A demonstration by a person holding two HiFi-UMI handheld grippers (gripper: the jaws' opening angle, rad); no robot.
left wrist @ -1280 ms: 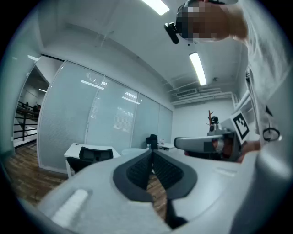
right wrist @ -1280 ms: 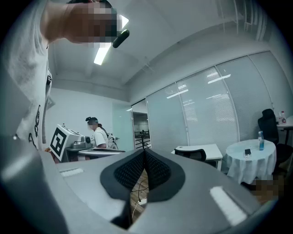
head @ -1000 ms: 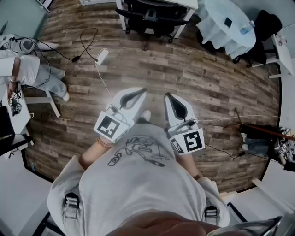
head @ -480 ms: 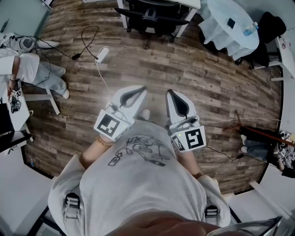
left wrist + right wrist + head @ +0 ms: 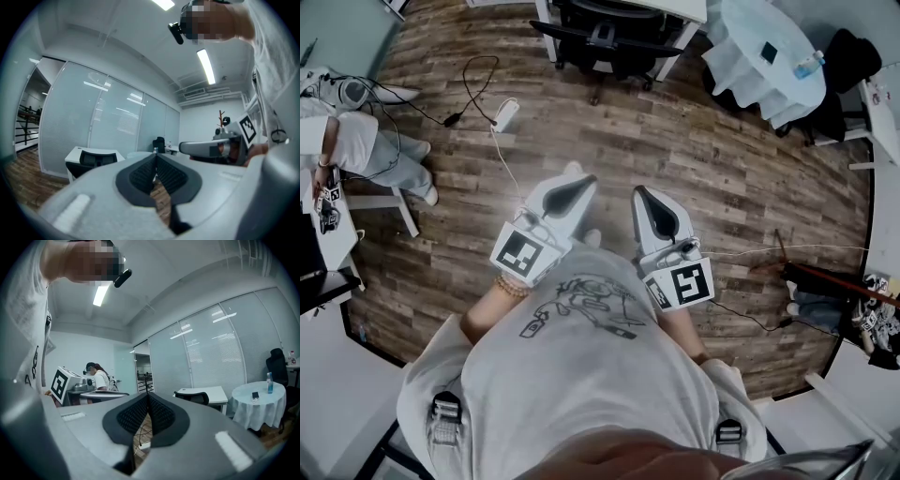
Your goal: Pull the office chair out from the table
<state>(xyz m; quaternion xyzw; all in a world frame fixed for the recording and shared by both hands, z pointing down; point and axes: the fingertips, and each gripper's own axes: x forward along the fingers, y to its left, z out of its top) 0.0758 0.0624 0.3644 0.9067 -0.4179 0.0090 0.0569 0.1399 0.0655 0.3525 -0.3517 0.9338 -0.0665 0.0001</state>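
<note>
The black office chair [image 5: 607, 39] stands at the far side of the wooden floor, tucked under a white table [image 5: 680, 7]. It also shows small in the left gripper view as the chair [image 5: 95, 160], and in the right gripper view as the chair [image 5: 192, 397]. My left gripper [image 5: 584, 180] and right gripper [image 5: 639, 193] are held side by side in front of my body, pointing level towards the chair and well short of it. Both are shut with nothing between the jaws. The left gripper [image 5: 155, 156] and right gripper [image 5: 148, 394] show their pads pressed together.
A power strip [image 5: 507, 113] with cables lies on the floor between me and the chair. A seated person [image 5: 366, 141] is at the left. A round table with a white cloth [image 5: 764, 56] and another dark chair [image 5: 846, 52] stand at the right.
The chair and floor have slid slightly nearer in the head view as I step forward. A shoe now shows ahead of the left gripper. Both grippers stayed shut.
</note>
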